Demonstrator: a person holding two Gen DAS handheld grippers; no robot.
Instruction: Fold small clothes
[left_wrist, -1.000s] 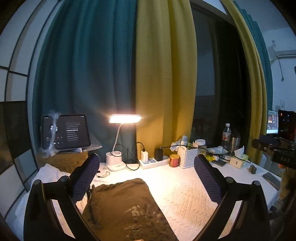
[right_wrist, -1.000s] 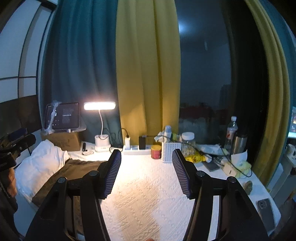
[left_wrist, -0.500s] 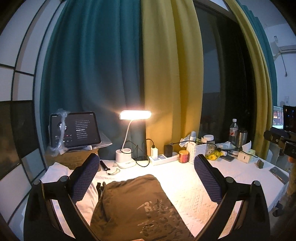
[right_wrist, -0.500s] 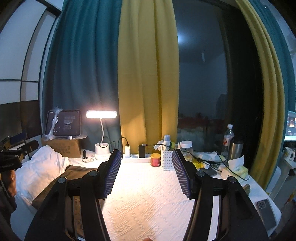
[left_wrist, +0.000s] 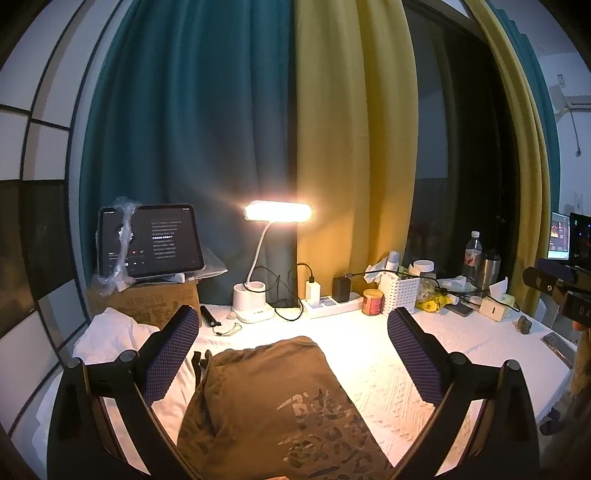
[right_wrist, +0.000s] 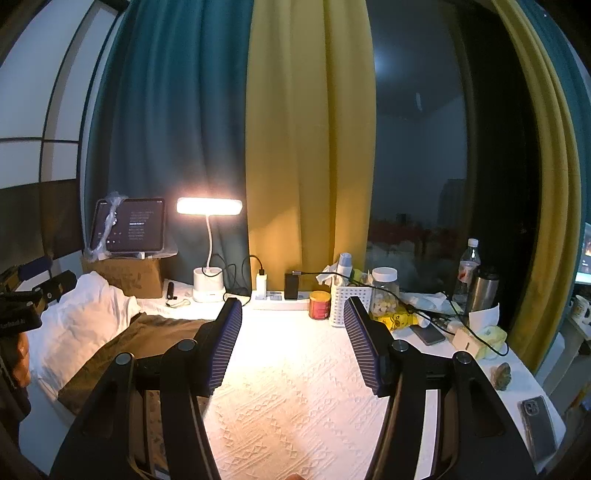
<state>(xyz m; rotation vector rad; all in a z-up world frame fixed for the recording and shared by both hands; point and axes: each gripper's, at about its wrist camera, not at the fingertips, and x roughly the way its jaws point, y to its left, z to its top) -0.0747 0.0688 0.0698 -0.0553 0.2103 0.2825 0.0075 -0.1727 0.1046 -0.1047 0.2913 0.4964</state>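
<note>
Brown knit cloth, a small garment (left_wrist: 266, 402) with pale printed characters, lies flat near the left edge of the table (right_wrist: 295, 398), whose white cover is woven in raised diamond patterns. Beside it, at that edge, sits a crumpled white cloth (right_wrist: 77, 325). The left gripper (left_wrist: 291, 354) hangs above the garment, its ribbed blue pads (left_wrist: 171, 356) wide apart and empty. The right gripper (right_wrist: 293, 345) hovers over bare cover, jaws likewise spread, holding nothing.
</note>
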